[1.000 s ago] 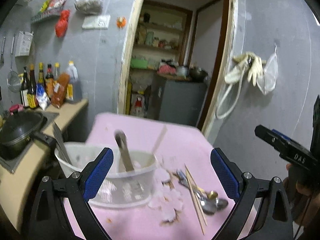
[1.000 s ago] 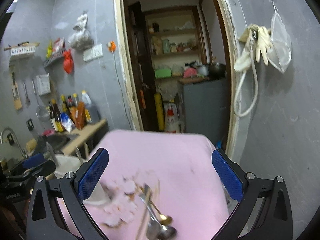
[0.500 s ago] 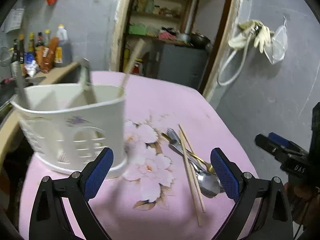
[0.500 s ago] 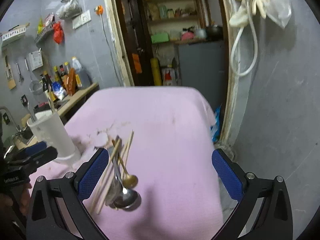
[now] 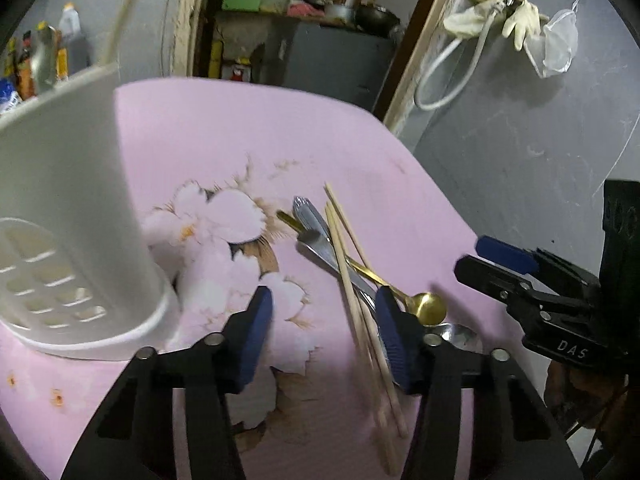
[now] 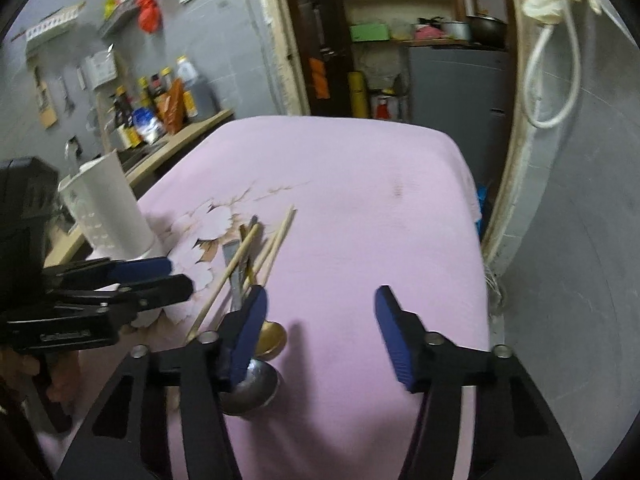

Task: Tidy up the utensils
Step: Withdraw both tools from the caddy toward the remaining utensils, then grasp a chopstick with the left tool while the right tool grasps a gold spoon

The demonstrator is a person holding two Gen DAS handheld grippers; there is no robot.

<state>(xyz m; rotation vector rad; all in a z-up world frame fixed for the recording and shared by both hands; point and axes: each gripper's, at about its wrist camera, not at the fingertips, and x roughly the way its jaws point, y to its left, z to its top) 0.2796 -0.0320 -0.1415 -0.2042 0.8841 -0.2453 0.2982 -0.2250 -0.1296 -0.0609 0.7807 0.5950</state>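
Observation:
A pile of utensils lies on the pink flowered cloth (image 5: 248, 136): wooden chopsticks (image 5: 352, 292), a gold spoon (image 5: 428, 308), a silver spoon (image 6: 250, 390) and a steel handle (image 5: 310, 216). A white utensil holder (image 5: 68, 216) stands at the left, seen also in the right wrist view (image 6: 110, 208). My left gripper (image 5: 324, 328) is open and empty, low over the cloth, its right finger at the chopsticks. My right gripper (image 6: 320, 332) is open and empty, its left finger over the spoons.
A kitchen counter with bottles (image 6: 160, 100) runs along the left wall. A doorway with shelves and a grey cabinet (image 6: 452, 80) lies beyond the table. A hose and gloves (image 5: 492, 20) hang on the right wall. The table's right edge (image 6: 476, 216) drops near the wall.
Both grippers have dropped lower and closer to the utensil pile. Both have narrowed their opening. The holder has slid to the left edge of the left wrist view.

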